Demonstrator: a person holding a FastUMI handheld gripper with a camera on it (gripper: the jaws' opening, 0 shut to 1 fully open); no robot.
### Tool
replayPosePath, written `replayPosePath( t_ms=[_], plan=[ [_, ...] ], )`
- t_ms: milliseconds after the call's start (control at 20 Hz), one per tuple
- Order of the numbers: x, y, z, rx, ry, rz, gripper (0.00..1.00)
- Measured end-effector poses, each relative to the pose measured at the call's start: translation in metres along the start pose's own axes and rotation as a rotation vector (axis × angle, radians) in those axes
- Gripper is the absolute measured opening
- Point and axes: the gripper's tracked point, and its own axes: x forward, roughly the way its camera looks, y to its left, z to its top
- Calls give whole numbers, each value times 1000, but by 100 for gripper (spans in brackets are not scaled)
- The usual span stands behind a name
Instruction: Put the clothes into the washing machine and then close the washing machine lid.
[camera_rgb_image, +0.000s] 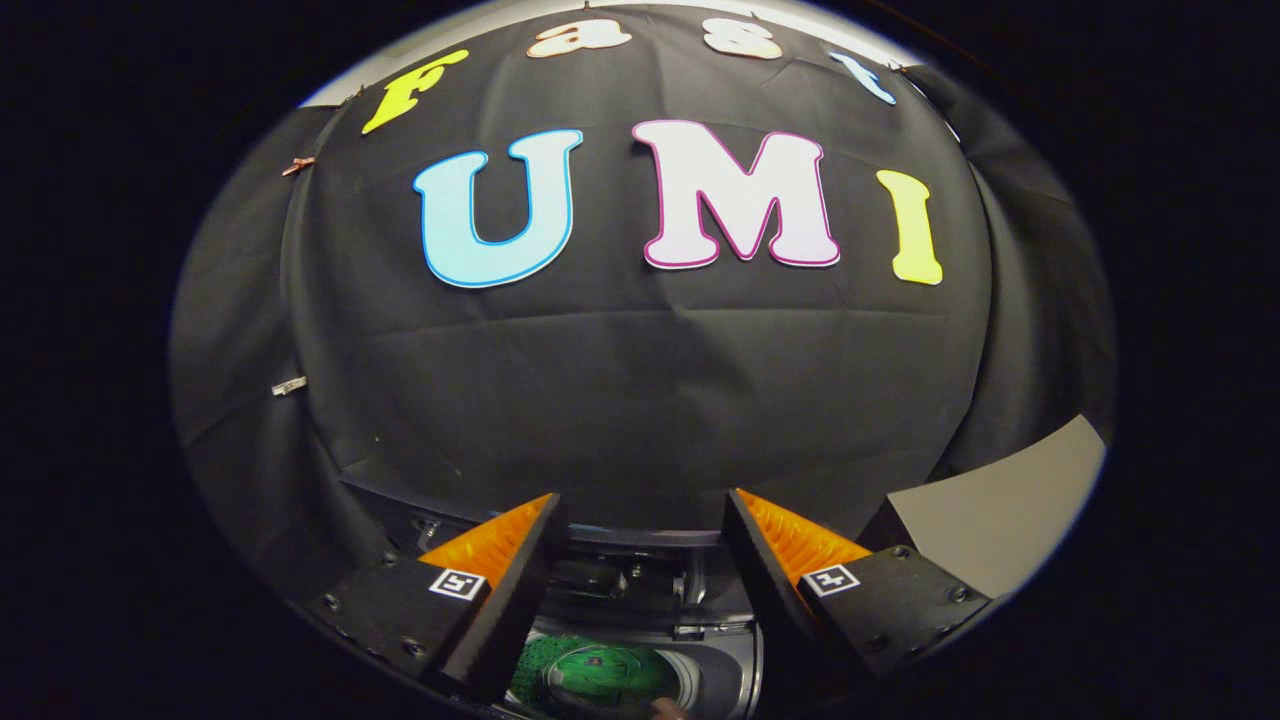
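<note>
The tongs (645, 560) are released: the two fingers (505, 590) stand well apart, with nothing gripped between them. Each finger carries a small square marker tag near its base.

Between the fingers, low down and just beyond their bases, the washer (700, 640) is seen from above. Its top opening is uncovered, and the grey rim and metal fittings at the back edge of the opening show in the gap. Inside the drum lies a green cloth (590, 670), bright green with a paler patterned part, sitting to the left half of the opening, close under the left finger. Whether any more clothes lie in the drum cannot be told, since the fingers hide the sides of the opening. The lid cannot be made out with certainty; the dark band just ahead of the fingertips may be part of it, raised at the back.

Beyond the fingers hangs the black cloth wall (640, 380), wrinkled, held by small clips (290, 385) at its left edge. To the right of the right finger a plain grey panel (1000, 510) slants away at an angle, beside the wall.
</note>
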Motion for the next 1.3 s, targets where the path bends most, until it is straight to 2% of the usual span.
replayPosePath(
  t_ms=[200, 700, 1050, 1300],
  plan=[
    [-10, 0, -4, -7, 18, 5, 99],
    [-77, 6, -45, -34, 104, -15, 99],
    [-110, 7, -111, 3, 283, -24, 100],
    [-132, 12, -106, -23, 240, 5, 100]
  ],
)
